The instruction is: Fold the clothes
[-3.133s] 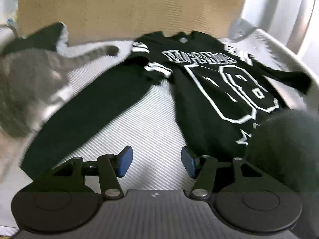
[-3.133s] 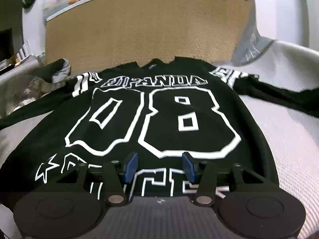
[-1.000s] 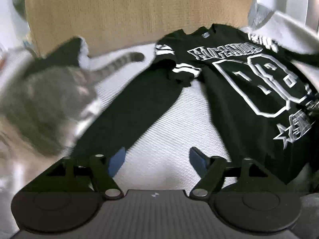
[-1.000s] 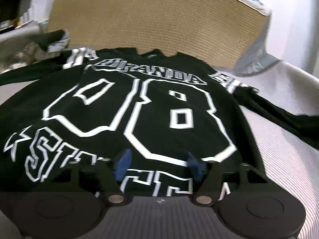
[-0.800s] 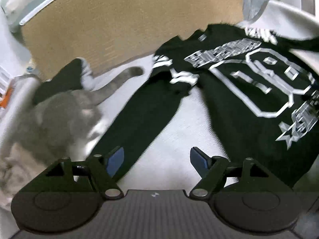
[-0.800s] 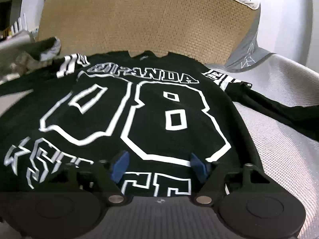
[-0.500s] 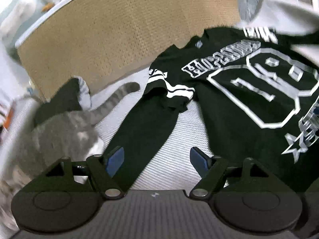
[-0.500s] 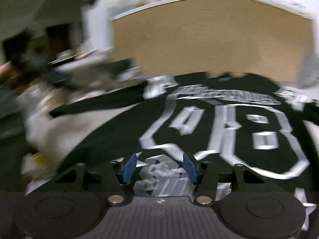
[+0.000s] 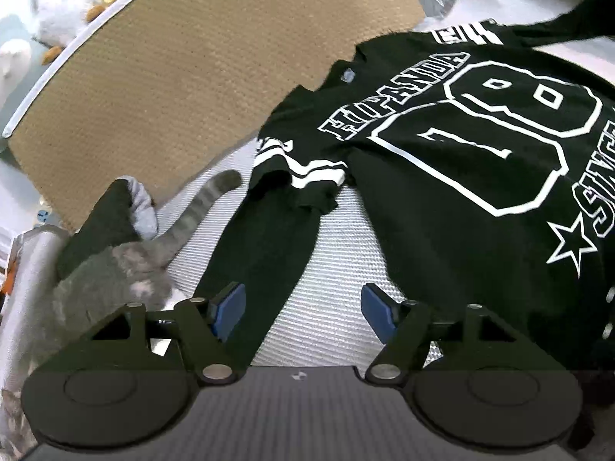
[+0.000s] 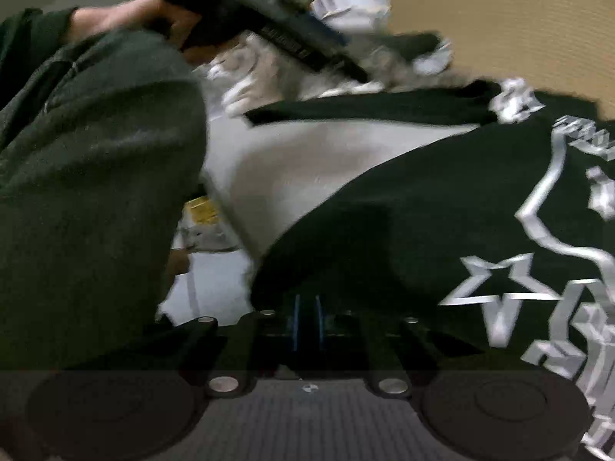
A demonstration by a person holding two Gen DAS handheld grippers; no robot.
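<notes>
A black long-sleeved shirt [image 9: 461, 199] with a white "08" print lies face up on the white ribbed bed cover [image 9: 338, 269]. Its left sleeve [image 9: 269, 253] runs down toward my left gripper [image 9: 303, 309], which hovers open just over the sleeve's lower part, nothing between its blue pads. In the blurred right wrist view, my right gripper [image 10: 306, 319] sits at the shirt's [image 10: 403, 211] lower left hem corner. Its pads are nearly together with black cloth around them. The left gripper [image 10: 323, 34] also shows there, held high in a hand.
A grey striped cat [image 9: 115, 280] crouches at the left beside the sleeve, its tail [image 9: 200, 207] reaching toward the shoulder. A tan woven headboard [image 9: 192, 77] stands behind. A dark garment [image 9: 103, 219] lies by the cat. The person's green sleeve [image 10: 96, 173] fills the right view's left side.
My right gripper swung left to the shirt's lower left hem corner and closed. My left gripper moved forward over the sleeve and stayed open. The cat shifted lower left.
</notes>
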